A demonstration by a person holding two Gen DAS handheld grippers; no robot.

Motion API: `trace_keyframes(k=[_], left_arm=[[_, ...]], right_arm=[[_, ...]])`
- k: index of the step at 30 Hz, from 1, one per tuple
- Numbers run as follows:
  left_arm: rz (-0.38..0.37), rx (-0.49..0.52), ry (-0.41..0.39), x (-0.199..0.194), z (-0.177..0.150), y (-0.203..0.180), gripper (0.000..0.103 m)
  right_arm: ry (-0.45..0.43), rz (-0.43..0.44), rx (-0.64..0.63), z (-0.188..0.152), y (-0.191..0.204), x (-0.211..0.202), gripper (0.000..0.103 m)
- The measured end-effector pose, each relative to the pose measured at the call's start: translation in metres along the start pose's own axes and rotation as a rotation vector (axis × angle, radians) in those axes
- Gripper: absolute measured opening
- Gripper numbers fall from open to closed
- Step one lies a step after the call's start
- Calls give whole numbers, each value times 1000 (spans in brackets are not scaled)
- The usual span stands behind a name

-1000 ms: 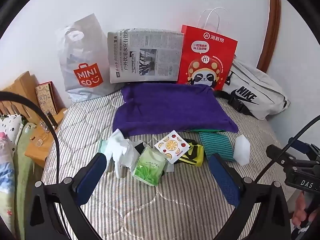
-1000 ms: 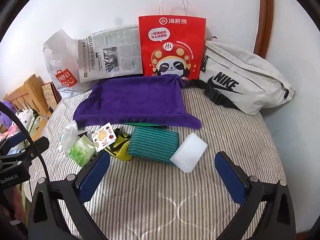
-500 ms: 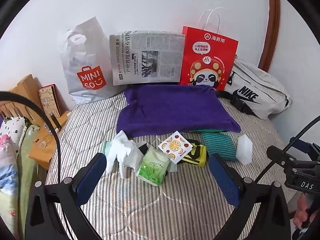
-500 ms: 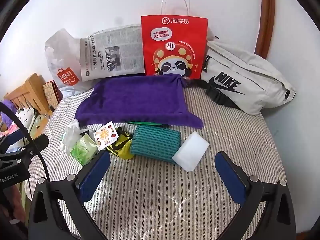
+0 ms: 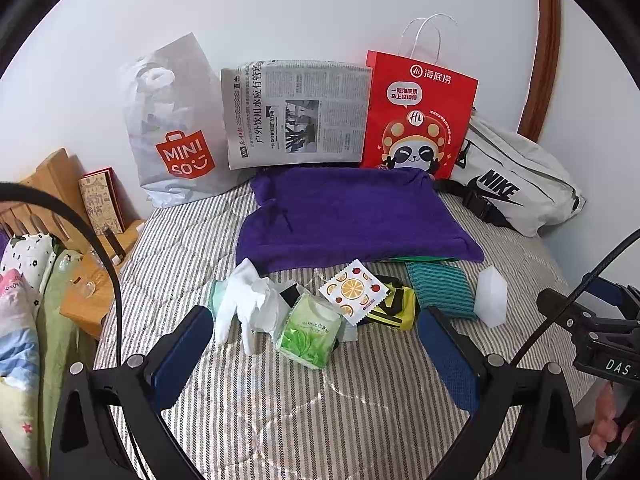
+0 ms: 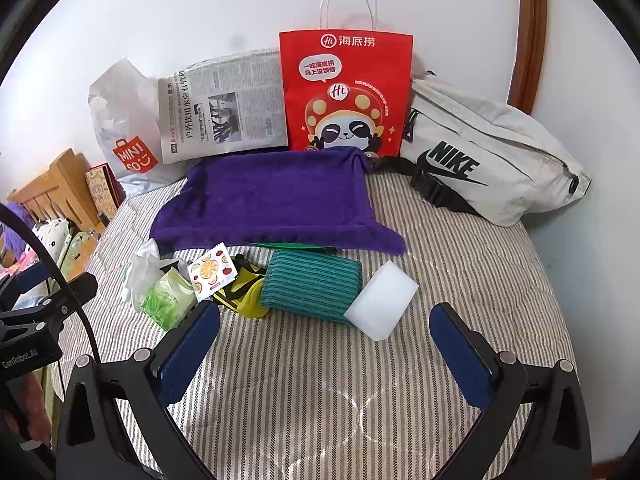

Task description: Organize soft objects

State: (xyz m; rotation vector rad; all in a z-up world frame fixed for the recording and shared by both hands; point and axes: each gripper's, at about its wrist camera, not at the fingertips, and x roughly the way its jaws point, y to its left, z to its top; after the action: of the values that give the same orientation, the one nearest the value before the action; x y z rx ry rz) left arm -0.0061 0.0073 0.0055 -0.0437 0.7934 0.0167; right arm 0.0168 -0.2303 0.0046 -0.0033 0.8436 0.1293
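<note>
Purple towel (image 6: 268, 200) lies flat on striped bed (image 6: 320, 380), long axis L-R. Just in front: teal cloth (image 6: 312, 286), white sponge (image 6: 382, 306) angled diagonally, green tissue pack (image 5: 310, 330). Left gripper (image 5: 316, 344), right gripper (image 6: 324, 340) wide apart, empty.

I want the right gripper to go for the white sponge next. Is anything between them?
Nothing visible: only bare striped bedding lies between the open right gripper and the white sponge, which leans on the teal cloth.
</note>
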Motion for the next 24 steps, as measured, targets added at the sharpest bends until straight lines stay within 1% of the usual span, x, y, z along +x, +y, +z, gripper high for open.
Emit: trace_keyframes(k=[24], left_arm=[[12,4,9,-2,-3,-1,103]], right_arm=[[1,-9,-9,0,2,1,103]])
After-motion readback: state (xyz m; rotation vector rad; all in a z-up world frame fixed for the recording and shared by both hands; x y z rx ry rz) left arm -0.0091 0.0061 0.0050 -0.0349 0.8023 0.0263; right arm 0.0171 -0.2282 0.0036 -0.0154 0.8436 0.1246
